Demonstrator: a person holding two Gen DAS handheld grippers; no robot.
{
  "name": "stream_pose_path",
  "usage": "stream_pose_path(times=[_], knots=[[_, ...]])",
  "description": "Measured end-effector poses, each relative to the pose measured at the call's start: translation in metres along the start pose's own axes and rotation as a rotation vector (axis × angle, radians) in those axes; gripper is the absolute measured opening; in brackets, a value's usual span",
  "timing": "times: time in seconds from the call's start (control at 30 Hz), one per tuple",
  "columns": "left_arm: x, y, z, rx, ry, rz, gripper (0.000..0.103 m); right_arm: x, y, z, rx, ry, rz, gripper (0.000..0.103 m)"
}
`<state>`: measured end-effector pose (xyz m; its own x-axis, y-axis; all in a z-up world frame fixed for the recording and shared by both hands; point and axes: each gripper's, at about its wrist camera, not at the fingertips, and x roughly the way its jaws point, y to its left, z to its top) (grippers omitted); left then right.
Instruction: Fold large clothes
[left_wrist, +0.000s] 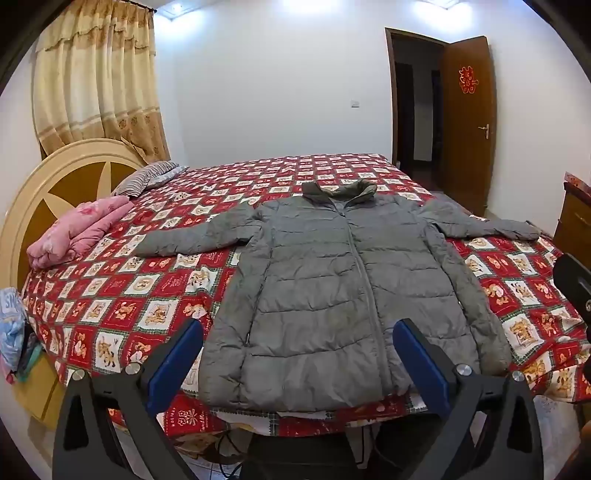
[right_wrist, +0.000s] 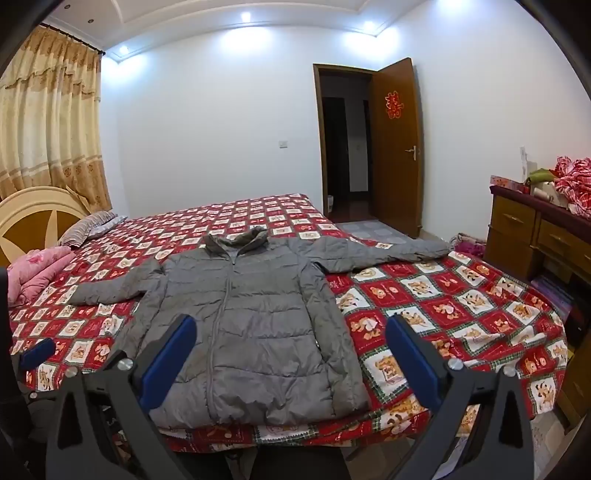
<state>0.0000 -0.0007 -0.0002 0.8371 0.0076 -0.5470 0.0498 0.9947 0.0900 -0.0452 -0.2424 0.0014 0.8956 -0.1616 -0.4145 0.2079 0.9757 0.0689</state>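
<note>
Bed (left_wrist: 110, 295) holds jacket (left_wrist: 332, 288); left gripper (left_wrist: 297, 363), right gripper (right_wrist: 291, 360) hover, fingers apart

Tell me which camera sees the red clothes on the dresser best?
The right wrist view: the red checked clothes sit in plain sight atop the wooden dresser. The left wrist view catches only the dresser's edge; the clothes are out of frame.
</note>
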Motion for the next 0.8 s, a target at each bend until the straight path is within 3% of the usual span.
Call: stream_pose_path(times=[0.03,0.8], knots=[[0.0,0.0016,-0.0002,-0.032,-0.004,-0.026,0.102,0.0,-0.0003,-0.0001,0.012,-0.009,0.007,0.103],[0.0026,-0.0022,-0.0037,0.004,0.011,-0.011,0.102,0.0048,-0.0003,-0.0019,0.02,0.006,0.009,0.103]])
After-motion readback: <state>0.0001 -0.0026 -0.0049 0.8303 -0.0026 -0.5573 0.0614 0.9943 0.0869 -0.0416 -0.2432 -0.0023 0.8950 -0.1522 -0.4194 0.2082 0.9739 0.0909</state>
